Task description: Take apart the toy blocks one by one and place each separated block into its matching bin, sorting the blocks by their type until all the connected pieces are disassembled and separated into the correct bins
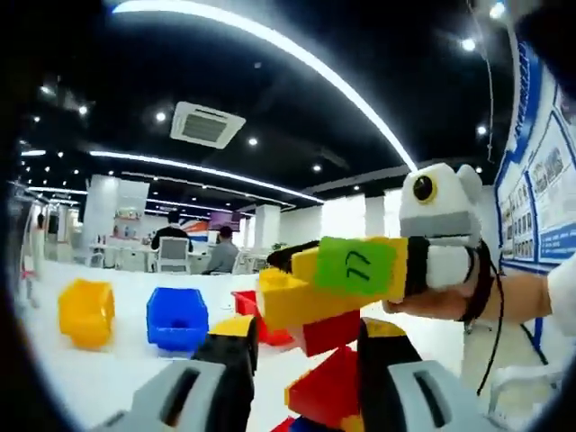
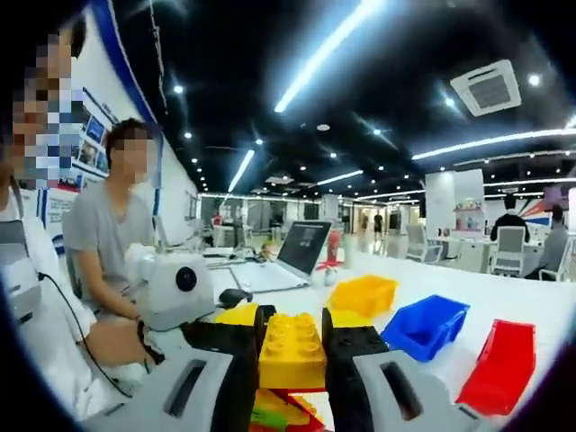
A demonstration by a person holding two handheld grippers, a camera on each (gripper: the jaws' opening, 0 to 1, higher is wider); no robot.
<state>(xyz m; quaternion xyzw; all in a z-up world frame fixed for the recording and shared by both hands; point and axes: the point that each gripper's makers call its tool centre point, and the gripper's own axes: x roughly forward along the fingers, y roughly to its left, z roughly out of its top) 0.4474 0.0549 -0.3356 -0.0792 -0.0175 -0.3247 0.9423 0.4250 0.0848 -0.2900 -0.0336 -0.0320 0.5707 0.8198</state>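
Held up over the white worktop [image 2: 531, 301] for pulling apart: right gripper [image 2: 291, 346] fingers pinching the yellow block [image 2: 290, 349], left gripper [image 1: 306, 355] fingers clamping the red block [image 1: 328, 387], with yellow bin [image 2: 364, 293], blue bin [image 2: 425, 326] and red bin [image 2: 497, 367] waiting nearby.

The left gripper [image 1: 301, 382] rises from the bottom of the left gripper view, its two dark jaws closed on a red block [image 1: 331, 389]. The right gripper [image 2: 291, 355] clamps a yellow block [image 2: 291, 351] between its jaws. In the left gripper view the right gripper [image 1: 409, 268] enters from the right, held by a hand [image 1: 450, 301] with a sleeve behind.
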